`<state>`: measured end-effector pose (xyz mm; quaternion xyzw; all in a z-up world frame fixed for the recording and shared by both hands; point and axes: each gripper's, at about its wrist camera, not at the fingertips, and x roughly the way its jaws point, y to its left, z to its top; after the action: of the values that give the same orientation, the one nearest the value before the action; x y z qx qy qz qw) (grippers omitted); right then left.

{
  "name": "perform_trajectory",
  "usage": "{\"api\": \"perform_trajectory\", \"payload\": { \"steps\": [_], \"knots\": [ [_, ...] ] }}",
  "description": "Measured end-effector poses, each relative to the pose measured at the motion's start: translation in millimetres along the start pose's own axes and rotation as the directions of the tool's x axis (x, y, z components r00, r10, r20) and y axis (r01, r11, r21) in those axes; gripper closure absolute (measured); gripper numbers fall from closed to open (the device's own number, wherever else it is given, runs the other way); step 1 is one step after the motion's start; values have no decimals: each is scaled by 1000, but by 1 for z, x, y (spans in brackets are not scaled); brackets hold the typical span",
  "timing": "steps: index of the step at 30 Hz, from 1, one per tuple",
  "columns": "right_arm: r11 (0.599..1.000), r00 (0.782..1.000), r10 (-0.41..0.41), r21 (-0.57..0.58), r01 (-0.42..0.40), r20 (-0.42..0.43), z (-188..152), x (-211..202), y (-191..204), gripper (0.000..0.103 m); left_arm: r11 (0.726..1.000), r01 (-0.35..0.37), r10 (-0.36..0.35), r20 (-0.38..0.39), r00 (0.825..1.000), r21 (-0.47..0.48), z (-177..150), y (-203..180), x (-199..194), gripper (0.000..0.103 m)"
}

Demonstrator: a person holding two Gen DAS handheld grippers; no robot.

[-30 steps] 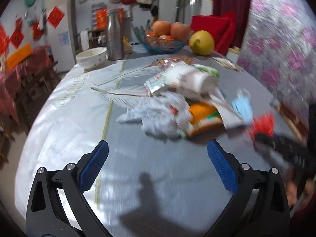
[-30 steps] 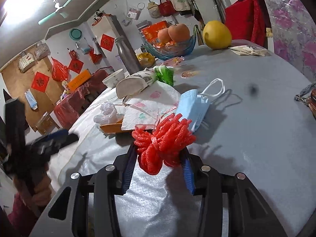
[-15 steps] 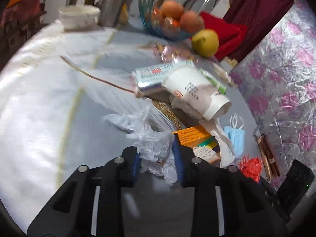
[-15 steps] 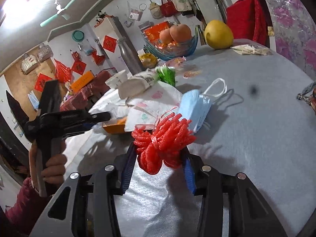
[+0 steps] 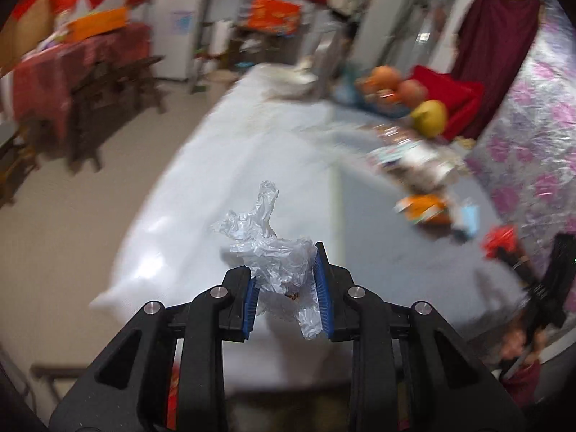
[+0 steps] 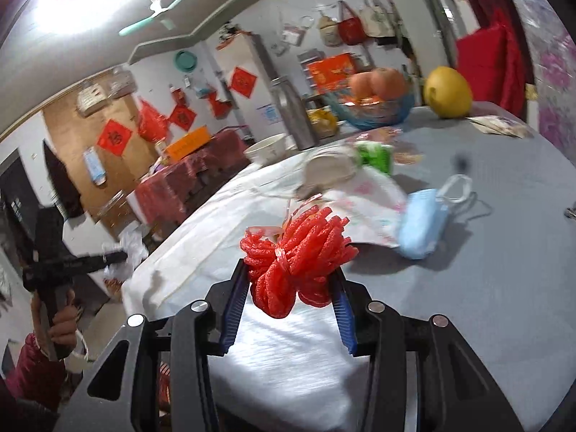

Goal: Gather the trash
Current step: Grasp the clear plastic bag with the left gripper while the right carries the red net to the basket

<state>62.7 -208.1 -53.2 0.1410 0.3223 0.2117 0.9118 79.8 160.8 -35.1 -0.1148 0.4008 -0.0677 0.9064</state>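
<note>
My left gripper (image 5: 286, 280) is shut on a crumpled clear plastic bag (image 5: 273, 252) and holds it above the table's near-left edge. My right gripper (image 6: 289, 280) is shut on a bunch of red foam net (image 6: 298, 248), lifted above the table. It also shows in the left wrist view (image 5: 500, 239). More trash lies on the table: a blue face mask (image 6: 423, 226), a white paper wrapper (image 6: 367, 208), a paper cup (image 6: 329, 169), a green packet (image 6: 374, 151) and an orange packet (image 5: 424, 208).
The round table (image 6: 504, 288) has a grey and white cloth. At its far side stand a fruit bowl (image 6: 378, 108), a yellow pomelo (image 6: 448, 91), a steel flask (image 6: 293, 115) and a white bowl (image 6: 268, 147). A side table (image 5: 82, 57) stands to the left.
My left gripper closed on the plastic bag, lifted it off the trash pile and swung left, away from the pile. My right gripper has risen a little with the red net.
</note>
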Motion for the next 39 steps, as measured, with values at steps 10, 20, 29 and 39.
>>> {"api": "perform_trajectory", "payload": {
  "steps": [10,20,29,39],
  "knots": [
    [986,987,113,-112,-126,-116,-23,31,83,59,939,-219,160,-227,961,-266,-125,149,4,66],
    [917,925,233,-248,-311,-301,-52,72,199,59,866,-297,168,-324,931,-403,-168,223,11,20],
    [752,728,295,-319,-576,-619,-120,141,337,56,834,-373,314,-205,927,-406,-143,247,-35,12],
    [722,717,251,-368,-586,-651,-140,158,377,31,810,-387,371,-126,920,-440,-137,261,-68,10]
  ]
}}
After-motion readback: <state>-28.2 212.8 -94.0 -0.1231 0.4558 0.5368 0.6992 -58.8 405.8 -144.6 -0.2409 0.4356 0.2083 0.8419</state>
